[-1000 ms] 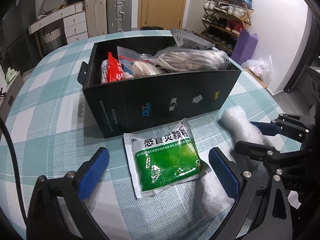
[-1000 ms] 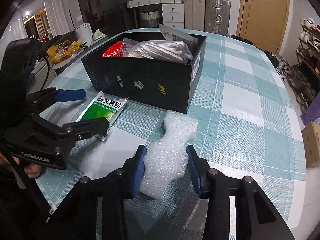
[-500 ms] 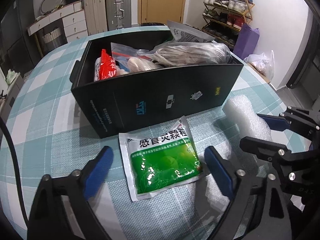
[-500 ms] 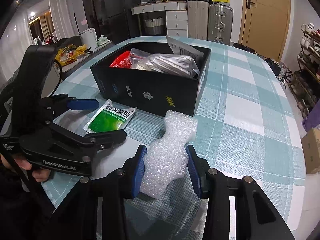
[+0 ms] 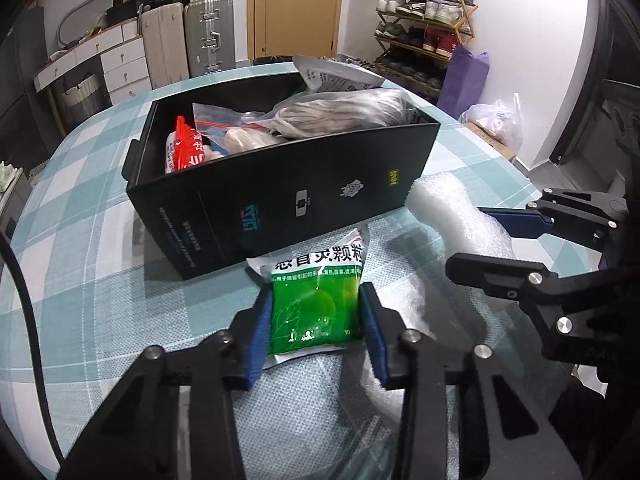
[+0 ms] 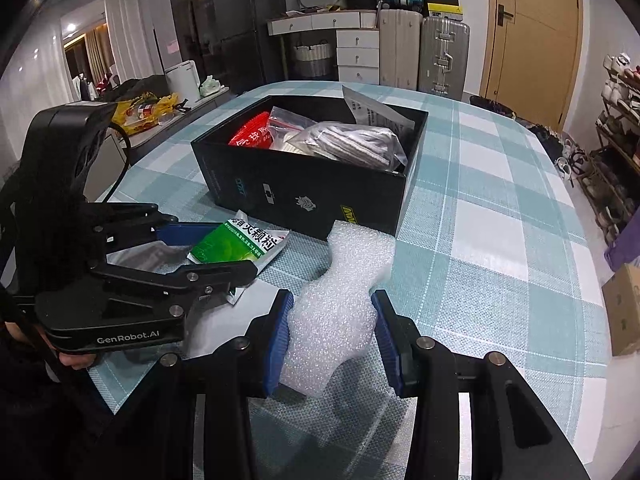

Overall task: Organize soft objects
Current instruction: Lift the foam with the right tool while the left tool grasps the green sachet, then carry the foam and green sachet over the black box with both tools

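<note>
A green-and-white sachet (image 5: 316,312) lies on the checked tablecloth just in front of a black open box (image 5: 304,184). My left gripper (image 5: 316,300) is closing on the sachet, its blue pads pressing both sides and bulging it. In the right wrist view the same sachet (image 6: 232,246) sits between the left gripper's (image 6: 230,252) fingers. My right gripper (image 6: 332,308) is shut on a white foam piece (image 6: 344,280), which rests by the box's (image 6: 304,196) front right corner. The box holds a red packet (image 5: 188,148), a zip bag and a grey bagged bundle (image 5: 340,112).
The table (image 6: 500,184) is round, its edge curving off to the right above the floor. Suitcases (image 5: 188,36) and a shoe rack (image 5: 424,28) stand behind against the wall. A hand (image 6: 76,360) holds the left gripper's handle at the lower left.
The left gripper's jaws have come together from wide open onto the green sachet, which now bulges between the pads. The right gripper still holds the foam in the same spot.
</note>
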The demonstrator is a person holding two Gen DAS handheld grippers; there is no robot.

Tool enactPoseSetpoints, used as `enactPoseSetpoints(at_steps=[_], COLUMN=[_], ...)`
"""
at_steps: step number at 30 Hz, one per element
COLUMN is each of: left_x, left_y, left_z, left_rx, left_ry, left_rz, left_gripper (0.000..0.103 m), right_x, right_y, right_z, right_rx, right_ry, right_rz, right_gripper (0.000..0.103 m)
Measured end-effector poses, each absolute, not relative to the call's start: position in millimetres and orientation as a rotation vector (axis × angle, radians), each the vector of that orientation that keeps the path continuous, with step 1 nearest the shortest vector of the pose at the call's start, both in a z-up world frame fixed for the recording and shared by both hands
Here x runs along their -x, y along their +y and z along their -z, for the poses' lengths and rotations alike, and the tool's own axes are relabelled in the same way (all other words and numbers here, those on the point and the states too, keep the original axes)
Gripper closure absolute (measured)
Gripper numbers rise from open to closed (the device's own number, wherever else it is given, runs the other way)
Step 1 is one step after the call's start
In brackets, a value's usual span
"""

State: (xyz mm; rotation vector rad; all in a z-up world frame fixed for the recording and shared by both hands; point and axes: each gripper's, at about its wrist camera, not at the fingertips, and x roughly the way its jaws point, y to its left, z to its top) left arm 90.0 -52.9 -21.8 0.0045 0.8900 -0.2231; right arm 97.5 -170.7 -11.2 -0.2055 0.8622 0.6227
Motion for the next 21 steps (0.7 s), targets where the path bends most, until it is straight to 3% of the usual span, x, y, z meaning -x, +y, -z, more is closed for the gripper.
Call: enactPoseSetpoints(at_steps=[21], left_x=[-61.2], left_y=[-21.3], left_z=[-16.1], left_rx=[0.059], left_ry=[0.77], left_rz=[0.211], left_gripper=[0.068], right_x=[-79.6], right_y=[-161.6], right_z=[-17.8], right_rx=[0.176], right_ry=[0.735], right_rz=[-0.704], right_gripper=[0.062])
